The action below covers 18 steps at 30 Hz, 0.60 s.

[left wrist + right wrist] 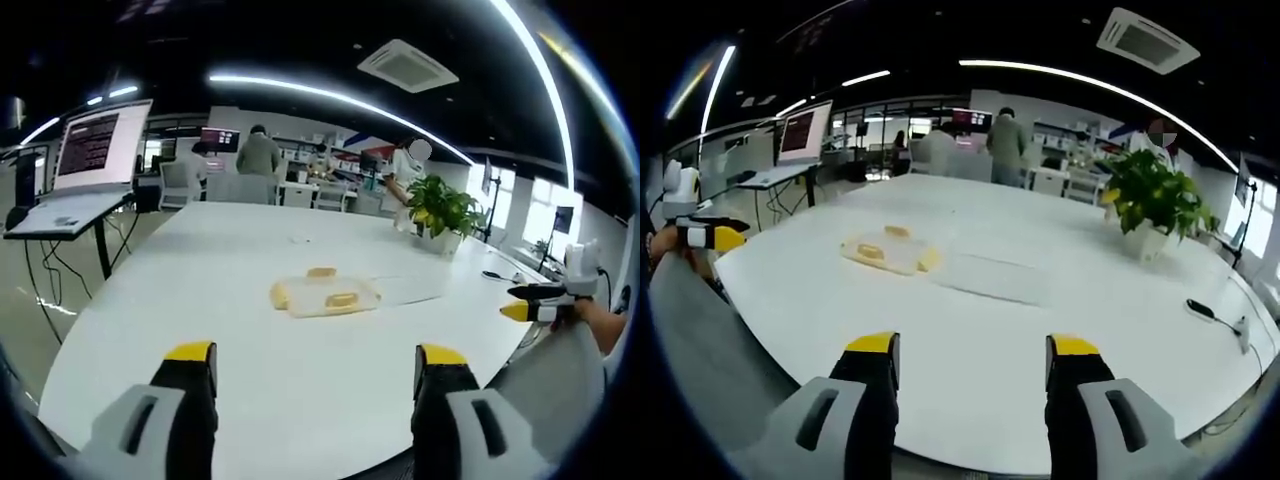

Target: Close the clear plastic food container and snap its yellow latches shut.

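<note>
White and broad, the surface (250, 330) carries the clear container (325, 295) with its yellow latches (342, 299), lying flat at twelve o'clock from the left claw (315, 370), well beyond its spread jaws. The right claw (970, 365) is spread too and grips nothing, with the container (888, 253) at eleven o'clock. A potted plant (1152, 200) stands at two o'clock.

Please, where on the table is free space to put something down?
The white table is bare between the right gripper and the food container, and between container and potted plant. It is occupied around the container and the clear sheet beside it.
</note>
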Motion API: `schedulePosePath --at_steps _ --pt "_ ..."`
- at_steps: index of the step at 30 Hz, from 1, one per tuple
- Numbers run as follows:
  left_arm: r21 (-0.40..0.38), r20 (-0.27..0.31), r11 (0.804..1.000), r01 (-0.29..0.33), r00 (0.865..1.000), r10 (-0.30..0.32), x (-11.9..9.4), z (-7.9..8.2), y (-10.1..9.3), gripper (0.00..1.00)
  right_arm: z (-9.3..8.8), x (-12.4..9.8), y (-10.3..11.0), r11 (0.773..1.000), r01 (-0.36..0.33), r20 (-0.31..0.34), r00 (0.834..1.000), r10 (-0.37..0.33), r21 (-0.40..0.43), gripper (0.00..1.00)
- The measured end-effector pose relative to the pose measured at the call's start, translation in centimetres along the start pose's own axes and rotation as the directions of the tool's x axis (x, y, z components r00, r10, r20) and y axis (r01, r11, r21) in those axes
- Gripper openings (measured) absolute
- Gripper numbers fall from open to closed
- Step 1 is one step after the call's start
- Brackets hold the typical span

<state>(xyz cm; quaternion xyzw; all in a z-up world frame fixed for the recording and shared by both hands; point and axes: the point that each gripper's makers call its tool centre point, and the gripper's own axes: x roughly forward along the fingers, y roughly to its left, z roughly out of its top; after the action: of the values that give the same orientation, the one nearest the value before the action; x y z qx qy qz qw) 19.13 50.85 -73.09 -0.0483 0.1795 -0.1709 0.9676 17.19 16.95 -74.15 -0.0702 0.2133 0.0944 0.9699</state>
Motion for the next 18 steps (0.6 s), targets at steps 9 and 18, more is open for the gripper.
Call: schedulePosePath --at_steps 9,18 --pt "-0.030 0.011 1.000 -0.003 1.000 0.003 0.0 0.1 0.2 0.81 0.2 0.0 0.1 1.000 -0.006 0.011 1.000 0.006 0.001 0.58" --pt "0.046 0.011 0.997 -0.058 0.998 0.058 -0.3 1.0 1.8 0.84 0.7 -0.3 -0.2 0.993 0.000 0.009 1.000 0.001 -0.116 0.56"
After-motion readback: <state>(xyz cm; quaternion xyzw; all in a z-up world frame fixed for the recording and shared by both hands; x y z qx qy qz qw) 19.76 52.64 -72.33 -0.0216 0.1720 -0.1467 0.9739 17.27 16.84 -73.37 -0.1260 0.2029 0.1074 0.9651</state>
